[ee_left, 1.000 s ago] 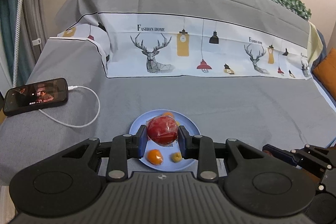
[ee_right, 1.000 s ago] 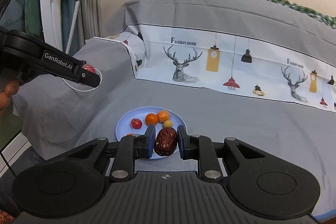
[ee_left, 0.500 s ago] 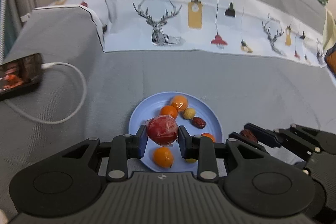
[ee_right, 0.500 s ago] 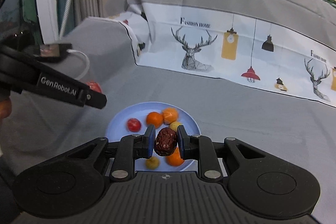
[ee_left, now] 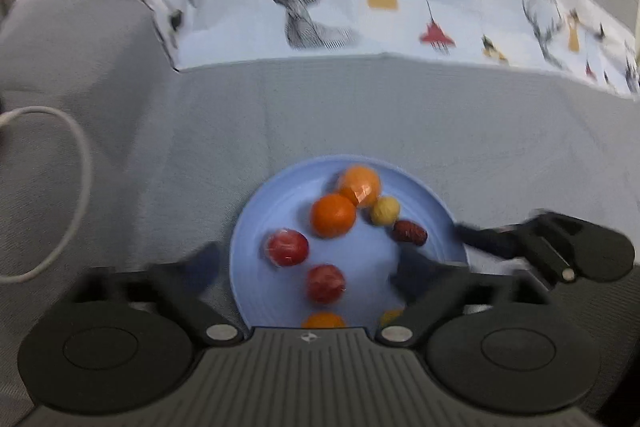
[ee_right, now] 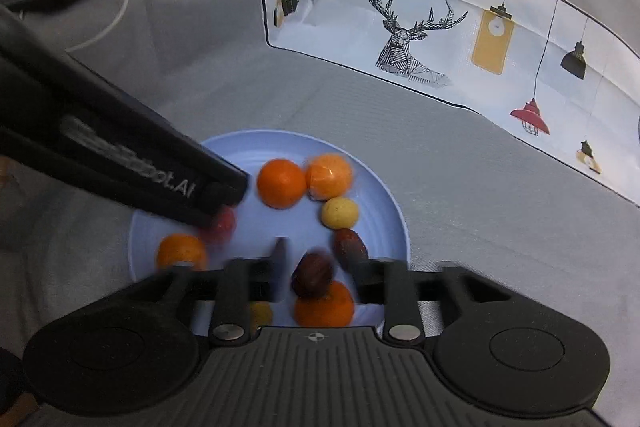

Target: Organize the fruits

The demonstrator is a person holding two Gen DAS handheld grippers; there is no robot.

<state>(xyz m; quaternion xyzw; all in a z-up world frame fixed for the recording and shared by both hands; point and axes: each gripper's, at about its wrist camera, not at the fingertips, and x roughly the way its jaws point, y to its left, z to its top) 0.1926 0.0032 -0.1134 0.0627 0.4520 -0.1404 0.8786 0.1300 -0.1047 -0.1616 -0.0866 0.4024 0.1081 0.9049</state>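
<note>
Low in both frames, the left gripper (ee_left: 310, 263) and right gripper (ee_right: 320, 267) have just spread apart, empty, above the blue plate (ee_left: 432, 203) of fruit.

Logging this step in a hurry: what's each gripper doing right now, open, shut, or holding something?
Left gripper: jaws have just opened wide, holding nothing; red fruit lies free on the blue plate.
Right gripper: jaws have just opened; dark date released between them.
</note>
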